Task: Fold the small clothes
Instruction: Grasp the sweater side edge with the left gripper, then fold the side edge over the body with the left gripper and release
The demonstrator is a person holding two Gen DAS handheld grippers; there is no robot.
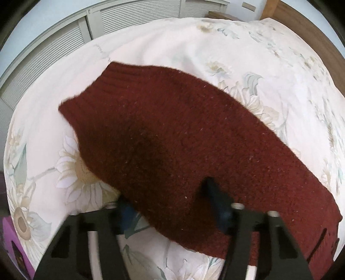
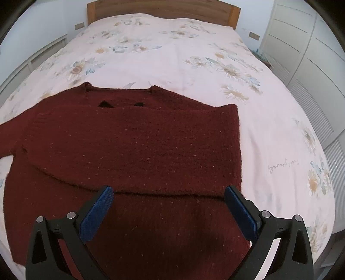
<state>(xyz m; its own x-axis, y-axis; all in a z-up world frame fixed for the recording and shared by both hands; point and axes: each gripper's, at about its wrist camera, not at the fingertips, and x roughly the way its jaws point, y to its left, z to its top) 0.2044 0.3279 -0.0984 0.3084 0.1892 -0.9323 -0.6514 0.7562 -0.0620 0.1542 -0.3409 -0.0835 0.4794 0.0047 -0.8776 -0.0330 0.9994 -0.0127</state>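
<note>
Folding under way on a dark red knitted sweater [image 2: 138, 150], spread across the foot end of a bed [image 2: 172, 53] covered in pale floral bedding. One sleeve already laid across the chest, cuff reaching toward the garment's right-hand side edge; second sleeve [image 1: 194, 129] stretched out over the bedding toward the bed's left edge, ribbed cuff at its far tip. Left gripper [image 1: 170, 206] low over that sleeve near its lower edge, one finger beneath or beside the knit and the other on top, seemingly pinching the fabric, though blur keeps pad contact from being certain. Right gripper [image 2: 169, 213] poised above the lower body of the sweater, fingers spread wide, blue pads clear of the wool and nothing between them. Likely next: carrying the outstretched sleeve over onto the body to match the first, which calls for a firm hold on the knit and a flat lay without bunching. Fabric thick, fuzzy and flecked with light specks, neckline toward the wooden headboard [image 2: 163, 8], hem nearest the grippers.
</note>
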